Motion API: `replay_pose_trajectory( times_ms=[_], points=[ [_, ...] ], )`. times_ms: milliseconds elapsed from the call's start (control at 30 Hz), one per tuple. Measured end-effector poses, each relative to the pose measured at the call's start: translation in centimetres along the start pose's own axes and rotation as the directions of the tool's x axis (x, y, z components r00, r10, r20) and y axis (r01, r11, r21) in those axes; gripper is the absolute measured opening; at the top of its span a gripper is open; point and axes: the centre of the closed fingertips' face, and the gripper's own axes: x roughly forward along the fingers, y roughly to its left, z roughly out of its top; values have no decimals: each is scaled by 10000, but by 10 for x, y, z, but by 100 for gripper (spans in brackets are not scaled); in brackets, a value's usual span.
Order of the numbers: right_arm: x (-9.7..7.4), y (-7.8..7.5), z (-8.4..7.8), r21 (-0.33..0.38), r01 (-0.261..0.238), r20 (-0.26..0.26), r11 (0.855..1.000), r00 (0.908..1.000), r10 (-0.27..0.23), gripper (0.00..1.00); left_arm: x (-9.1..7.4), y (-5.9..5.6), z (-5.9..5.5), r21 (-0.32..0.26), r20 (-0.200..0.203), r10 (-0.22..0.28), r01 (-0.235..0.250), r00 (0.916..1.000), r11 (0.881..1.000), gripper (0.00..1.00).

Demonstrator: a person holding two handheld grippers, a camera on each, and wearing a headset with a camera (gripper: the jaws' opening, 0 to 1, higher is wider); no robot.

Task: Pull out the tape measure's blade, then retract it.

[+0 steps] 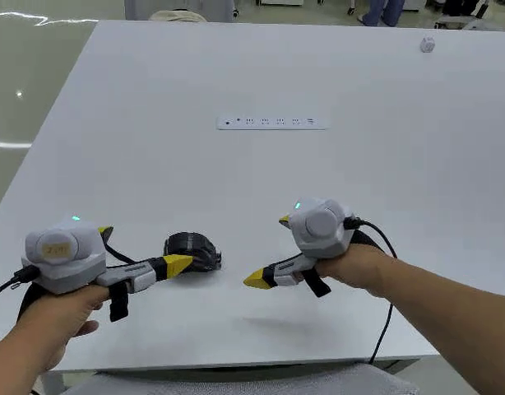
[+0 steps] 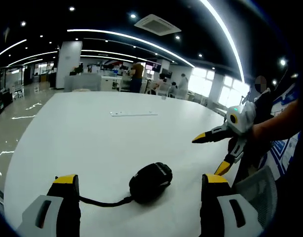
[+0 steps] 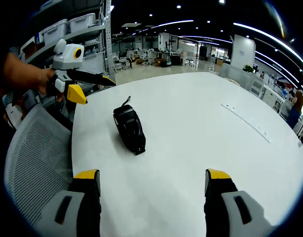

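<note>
That tape measure (image 1: 192, 251) just ahead of the left gripper (image 2: 140, 183)'s spread fingers looks hard, chunky and slick, so I'd clamp its flat sides; right gripper (image 3: 152, 175) is wide open too.

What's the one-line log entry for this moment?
stage: pre-grasp | black tape measure: on white table, untouched | left gripper: open | right gripper: open

Head above; gripper views opposed across tape measure (image 1: 192, 251)

White table (image 1: 400, 164) with a power strip (image 1: 271, 123) mid-surface, mesh chair (image 3: 38, 153) at its near edge
</note>
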Motion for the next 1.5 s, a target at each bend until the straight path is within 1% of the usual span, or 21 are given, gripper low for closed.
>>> replay_pose_trajectory(
  times_ms=[133, 233, 300, 367, 500, 567, 600, 700, 733, 800, 900, 967, 1000, 1067, 1100, 1167, 1300, 1367, 1433, 1467, 1500],
  points=[
    [-16, -5, -15, 368, 396, -31, 9985, 9992, -395, 92, -12, 6, -2, -121, 83, -10, 11, 10000, 9999, 100],
    [-27, -8, -24, 672, 665, 28, 9955, 9978, -668, 92, -21, 7, -4, -3, 59, -131, 131, 9999, 9999, 100],
    [-36, -10, -28, 855, 875, 91, 9925, 9960, -886, 93, -25, 9, -8, 167, -114, -245, 247, 9996, 9996, 100],
    [-46, -13, -31, 1043, 1092, 177, 9885, 9936, -1116, 94, -30, 11, -8, 89, -131, -411, 412, 9991, 9991, 100],
    [-68, -20, -36, 1459, 1615, 418, 9760, 9847, -1691, 96, -40, 18, -9, 41, -179, -621, 622, 9979, 9981, 100],
    [-76, -22, -38, 1578, 1748, 497, 9719, 9816, -1846, 96, -44, 22, -9, 82, -207, -662, 664, 9976, 9978, 100],
    [-82, -23, -40, 1647, 1854, 553, 9688, 9789, -1968, 96, -46, 25, -9, 134, -264, -688, 692, 9973, 9975, 100],
    [-93, -27, -44, 1810, 2156, 589, 9596, 9716, -2294, 99, -54, 26, -10, 304, -543, -878, 896, 9947, 9955, 100],
    [-98, -28, -43, 1850, 2209, 650, 9576, 9695, -2362, 100, -56, 25, -9, 469, -617, -986, 1016, 9932, 9937, 100],
    [-103, -30, -44, 1899, 2238, 744, 9559, 9676, -2413, 100, -60, 24, -7, 629, -548, -1051, 1085, 9929, 9921, 100],
    [-115, -31, -46, 1959, 2334, 786, 9524, 9644, -2525, 100, -66, 29, -6, 438, -313, -1109, 1122, 9933, 9927, 100],
    [-124, -32, -50, 2081, 2363, 822, 9491, 9627, -2577, 100, -70, 34, -13, 377, -328, -1101, 1113, 9934, 9931, 100],
    [-128, -34, -54, 2142, 2369, 859, 9476, 9618, -2598, 100, -73, 40, -18, 379, -447, -912, 929, 9948, 9950, 100],
    [-135, -34, -58, 2193, 2413, 844, 9454, 9606, -2647, 100, -78, 47, -20, 246, -408, -742, 752, 9964, 9969, 100],
    [-139, -35, -63, 2227, 2463, 821, 9433, 9594, -2699, 100, -82, 50, -19, 139, -271, -653, 657, 9975, 9977, 100],
    [-145, -38, -71, 2355, 2614, 758, 9361, 9553, -2859, 100, -86, 56, -16, 360, 28, -445, 444, 9990, 9984, 100],
    [-159, -34, -78, 2675, 2688, 767, 9253, 9513, -2986, 100, -92, 56, -15, 384, -60, -376, 378, 9993, 9985, 100],
    [-168, -34, -86, 2808, 2858, 715, 9162, 9458, -3169, 100, -98, 53, -7, 593, 63, -344, 339, 9994, 9977, 100],
    [-178, -33, -92, 3016, 3069, 622, 9027, 9384, -3399, 100, -105, 50, 4, 687, 432, -394, 363, 9983, 9970, 100],
    [-183, -32, -93, 3100, 3139, 631, 8974, 9351, -3488, 100, -107, 50, 8, 739, 559, -348, 306, 9978, 9968, 100],
    [-186, -32, -94, 3171, 3217, 619, 8922, 9317, -3579, 100, -109, 51, 8, 798, 539, -295, 252, 9981, 9965, 100]
  ],
)
